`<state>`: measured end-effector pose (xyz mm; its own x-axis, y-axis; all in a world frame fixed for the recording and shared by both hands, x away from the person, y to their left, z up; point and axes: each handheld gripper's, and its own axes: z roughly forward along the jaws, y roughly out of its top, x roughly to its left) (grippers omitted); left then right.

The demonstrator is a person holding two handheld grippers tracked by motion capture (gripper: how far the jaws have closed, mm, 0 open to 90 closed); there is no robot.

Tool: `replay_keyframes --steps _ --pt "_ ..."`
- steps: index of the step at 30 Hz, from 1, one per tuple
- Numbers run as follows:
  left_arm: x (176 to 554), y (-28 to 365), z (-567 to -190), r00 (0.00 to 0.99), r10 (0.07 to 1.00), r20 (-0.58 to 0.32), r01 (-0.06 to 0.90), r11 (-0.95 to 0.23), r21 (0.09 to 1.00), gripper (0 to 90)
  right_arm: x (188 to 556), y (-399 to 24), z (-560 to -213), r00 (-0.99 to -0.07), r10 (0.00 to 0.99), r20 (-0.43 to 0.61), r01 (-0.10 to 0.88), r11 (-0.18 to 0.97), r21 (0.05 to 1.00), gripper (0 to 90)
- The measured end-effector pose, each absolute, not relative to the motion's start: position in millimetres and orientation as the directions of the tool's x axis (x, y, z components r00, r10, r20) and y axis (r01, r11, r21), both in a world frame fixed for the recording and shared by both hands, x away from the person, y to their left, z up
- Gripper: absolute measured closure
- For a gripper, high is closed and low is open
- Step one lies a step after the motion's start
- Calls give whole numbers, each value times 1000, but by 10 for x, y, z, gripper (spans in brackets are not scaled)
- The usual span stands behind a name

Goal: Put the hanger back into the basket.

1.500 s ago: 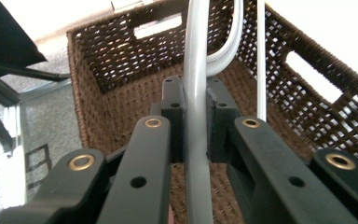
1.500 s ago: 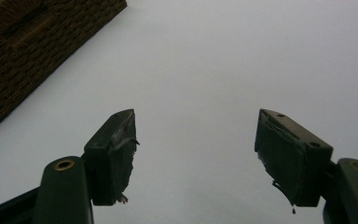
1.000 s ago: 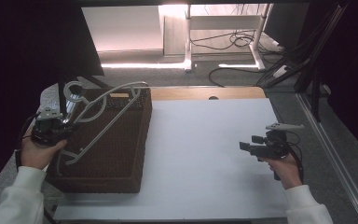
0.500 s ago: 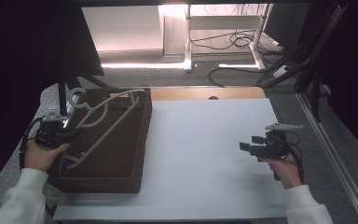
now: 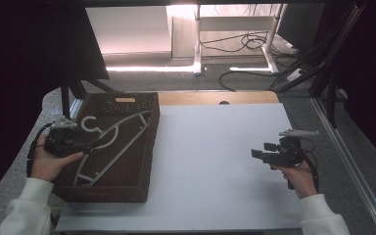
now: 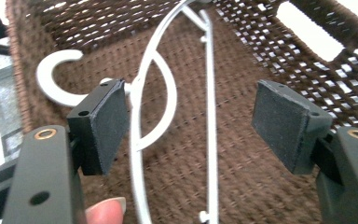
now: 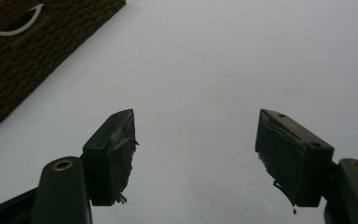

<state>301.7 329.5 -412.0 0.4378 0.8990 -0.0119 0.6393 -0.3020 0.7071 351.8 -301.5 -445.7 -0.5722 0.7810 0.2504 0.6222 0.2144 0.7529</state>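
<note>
A white wire hanger (image 5: 119,142) lies flat inside a brown woven basket (image 5: 127,99) on the left of the table. My left gripper (image 5: 94,143) hovers over the basket's left side with its jaws open on either side of the hanger's neck (image 6: 140,93); the pads (image 6: 108,122) touch nothing. The hook (image 6: 51,74) curls toward the basket's left wall. My right gripper (image 5: 257,154) is held open above the white table (image 5: 215,147) at the right, with nothing between its fingers (image 7: 113,154). From there, the basket's outer wall (image 7: 37,42) and a piece of the hanger (image 7: 21,25) show far off.
The basket covers the table's left third; white tabletop (image 7: 214,56) spreads between it and my right hand. A wooden strip (image 5: 215,97) runs along the far edge. Desk legs and cables (image 5: 235,44) are on the floor beyond.
The hanger, held up over the basket's left rim by my left gripper a second ago, has come down flat into the basket and the jaws have let go. The right gripper has stayed put.
</note>
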Motion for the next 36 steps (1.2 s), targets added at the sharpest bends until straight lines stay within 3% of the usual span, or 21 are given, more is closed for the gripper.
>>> replay_keyframes --steps 11,24,36 --pt "2970 2822 -4086 471 881 -49 626 -294 722 265 3584 -3043 -4453 -582 767 271 618 201 760 291" --pt "2687 2454 -4095 535 837 -115 551 -243 798 277 3515 -2926 -4370 -600 769 222 582 228 781 291" --pt "2536 2196 -4171 607 778 -163 559 -272 784 275 3446 -2719 -4341 -671 736 91 494 353 795 247"
